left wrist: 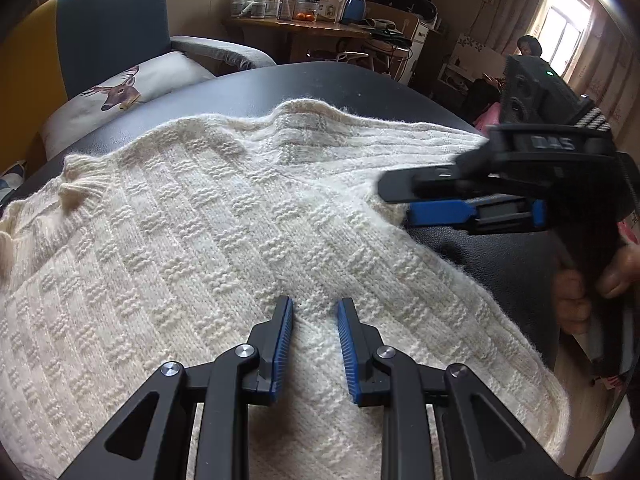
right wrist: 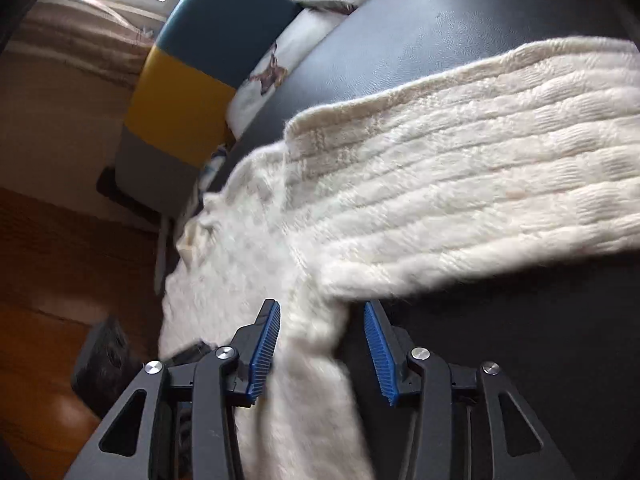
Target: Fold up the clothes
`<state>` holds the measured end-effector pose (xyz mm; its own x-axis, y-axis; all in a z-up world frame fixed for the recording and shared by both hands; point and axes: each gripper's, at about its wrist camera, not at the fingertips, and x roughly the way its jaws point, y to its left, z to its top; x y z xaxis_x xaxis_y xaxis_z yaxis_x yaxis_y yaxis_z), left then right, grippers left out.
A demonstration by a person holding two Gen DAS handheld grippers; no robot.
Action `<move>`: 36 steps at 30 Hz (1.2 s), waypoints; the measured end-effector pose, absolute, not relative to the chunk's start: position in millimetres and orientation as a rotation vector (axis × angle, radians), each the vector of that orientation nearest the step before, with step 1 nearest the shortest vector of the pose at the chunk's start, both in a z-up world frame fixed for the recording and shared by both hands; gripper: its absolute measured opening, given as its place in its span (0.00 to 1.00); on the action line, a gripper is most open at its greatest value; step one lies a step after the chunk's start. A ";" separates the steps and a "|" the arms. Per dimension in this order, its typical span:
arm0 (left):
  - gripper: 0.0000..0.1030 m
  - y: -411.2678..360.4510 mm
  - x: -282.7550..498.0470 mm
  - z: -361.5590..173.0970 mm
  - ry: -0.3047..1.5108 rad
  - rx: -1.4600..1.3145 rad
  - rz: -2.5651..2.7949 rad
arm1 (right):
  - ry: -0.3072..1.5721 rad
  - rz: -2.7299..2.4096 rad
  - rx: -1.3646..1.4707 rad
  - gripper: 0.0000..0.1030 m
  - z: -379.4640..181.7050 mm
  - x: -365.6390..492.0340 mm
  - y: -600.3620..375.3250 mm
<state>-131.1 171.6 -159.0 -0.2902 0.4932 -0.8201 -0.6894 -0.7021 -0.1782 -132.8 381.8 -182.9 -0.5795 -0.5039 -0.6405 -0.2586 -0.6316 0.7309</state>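
Two grippers are over one cream knit sweater [left wrist: 208, 240], which lies spread on the dark padded table [left wrist: 320, 80] and fills most of the left wrist view, collar at the left edge, one sleeve [right wrist: 460, 184] running off toward the upper right.

My left gripper [left wrist: 315, 344] sits low in the middle of its frame above the body of the sweater, jaws parted with bare knit showing between the blue pads [left wrist: 282, 344]; I judge it is pinching nothing, though I cannot tell whether the tips rest on the wool.

My right gripper [right wrist: 320, 352] is at the junction where the sleeve meets the side of the body. Its jaws stand apart with a strip of the knit edge lying between them, and the right pad is clear of the fabric, so it is not clamped yet. In the left wrist view it comes in from the right edge, level across the frame.

To do this step well, I would:
- take only the sleeve's edge, not the body layer beneath;
- close fully before lifting, as loose wool slips;
- keep the left one steadying the body while the sleeve folds across.
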 end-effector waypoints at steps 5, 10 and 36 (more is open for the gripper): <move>0.22 171.0 -125.8 -158.0 0.305 -1.169 2.037 | -1.110 -2.554 1.250 0.16 -158.3 -150.1 361.4; 0.22 178.4 -121.7 -156.0 0.390 -1.162 2.028 | -0.404 -2.820 1.524 0.14 -143.6 -169.6 356.0; 0.22 14.2 -67.9 -138.3 0.109 -1.278 2.345 | 0.105 -2.068 1.832 0.45 -133.8 15.4 237.5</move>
